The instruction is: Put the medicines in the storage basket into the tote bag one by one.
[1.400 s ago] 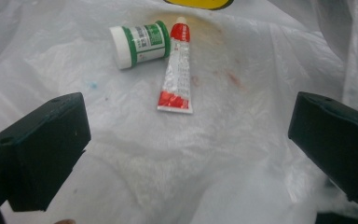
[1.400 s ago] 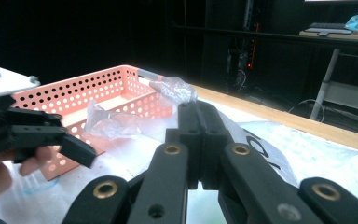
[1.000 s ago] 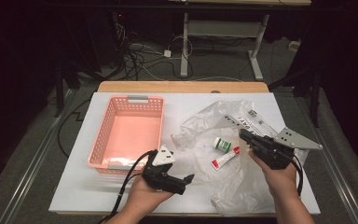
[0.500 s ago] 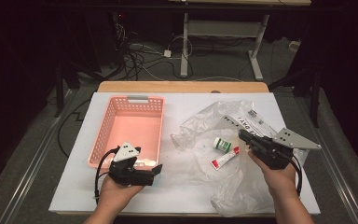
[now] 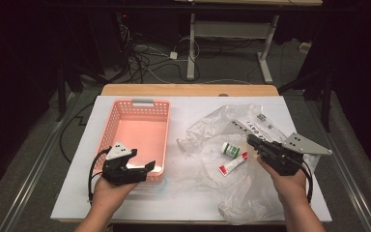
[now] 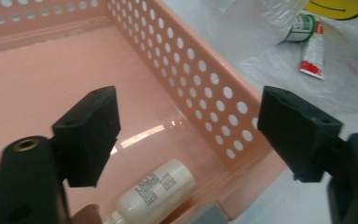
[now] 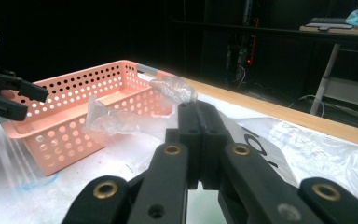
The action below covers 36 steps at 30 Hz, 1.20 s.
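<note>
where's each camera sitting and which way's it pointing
High view: above the person's side, looking forward and down on the table; both forearms show, left gripper at the basket, right gripper on the plastic bag.
Left gripper view: rides the left gripper, looking into the basket at a white bottle; its jaws, open, have just been closing, nothing gripped.
Right gripper view: low on the right gripper, looking across the table; its jaws are shut.
Shared: both gripper views show the basket and bag.

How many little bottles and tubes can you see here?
3: a white bottle lying in the pink basket, and a green-and-white bottle beside a red-and-white tube on the clear plastic bag. The bag's folds may hide more.
</note>
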Motion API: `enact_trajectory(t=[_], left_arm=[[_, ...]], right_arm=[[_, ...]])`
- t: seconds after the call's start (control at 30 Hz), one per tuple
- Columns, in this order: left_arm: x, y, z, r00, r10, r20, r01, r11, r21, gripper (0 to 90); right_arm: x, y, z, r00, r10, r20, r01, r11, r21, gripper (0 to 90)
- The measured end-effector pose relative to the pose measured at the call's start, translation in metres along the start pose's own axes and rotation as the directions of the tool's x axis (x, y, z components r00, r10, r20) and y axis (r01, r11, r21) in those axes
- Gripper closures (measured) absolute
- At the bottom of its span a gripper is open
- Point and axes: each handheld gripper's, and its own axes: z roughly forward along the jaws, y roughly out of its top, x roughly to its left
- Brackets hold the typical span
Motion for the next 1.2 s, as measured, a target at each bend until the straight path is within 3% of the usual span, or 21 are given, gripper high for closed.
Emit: enact_trajectory(t=[0.07,0.23,0.33,0.43,0.57,0.7,0.83,0.9,0.93,1.03,1.1,1.17,1.2], left_arm=[[0.002,0.003,-0.001,1.0,-0.009,-0.005,0.009,0.9998,0.015,31.5],[0.009,0.009,-0.003,0.9991,-0.035,-0.025,0.036,0.9976,0.059,41.2],[0.01,0.011,-0.003,0.9983,-0.031,-0.05,0.035,0.9954,0.089,51.6],[0.011,0.014,-0.001,0.9977,-0.021,-0.064,0.03,0.9895,0.141,57.5],[0.016,0.019,0.001,0.9987,-0.04,-0.031,0.045,0.9775,0.206,71.0],[0.017,0.023,0.007,0.9999,-0.002,-0.013,0.006,0.9531,0.302,87.7],[0.016,0.028,0.013,0.9997,0.024,-0.006,-0.019,0.9212,0.389,88.3],[0.015,0.03,0.016,0.9987,0.051,-0.008,-0.043,0.9017,0.43,88.3],[0.015,0.031,0.017,0.9986,0.051,-0.009,-0.042,0.8972,0.44,88.3],[0.018,0.032,0.02,0.9999,0.016,-0.005,-0.012,0.8912,0.453,88.3],[0.019,0.032,0.022,0.9999,-0.008,0.013,0.001,0.882,0.471,88.4],[0.02,0.031,0.025,0.9992,-0.04,0.006,0.031,0.861,0.508,88.4],[0.02,0.031,0.027,0.9988,-0.05,-0.001,0.043,0.8566,0.514,88.4]], right_arm=[[0.0,0.0,0.0,1.0,0.002,-0.003,-0.002,1.0,0.0,90.0],[0.0,0.0,0.0,1.0,-0.002,-0.002,0.002,1.0,-0.004,90.0],[-0.001,0.0,0.0,1.0,-0.005,-0.001,0.005,1.0,-0.005,90.0],[-0.001,0.0,-0.001,1.0,-0.004,0.0,0.004,1.0,-0.006,90.0],[-0.001,0.0,-0.001,1.0,-0.004,0.001,0.004,1.0,-0.003,90.0],[0.0,0.0,0.0,1.0,-0.005,0.002,0.005,1.0,0.002,90.0],[0.0,0.0,0.0,1.0,-0.003,0.003,0.003,1.0,0.001,90.0],[0.0,0.0,0.0,1.0,-0.004,0.002,0.004,1.0,0.002,90.0],[0.0,0.0,0.0,1.0,-0.007,0.001,0.007,1.0,0.003,90.0],[0.0,0.0,0.0,1.0,-0.004,0.0,0.004,1.0,0.003,90.0],[0.0,0.0,0.0,1.0,-0.009,-0.001,0.009,1.0,-0.003,90.0],[0.0,0.0,-0.001,1.0,-0.005,0.002,0.005,1.0,-0.004,90.0],[-0.001,0.0,-0.001,1.0,-0.006,0.0,0.006,1.0,-0.005,90.0]])
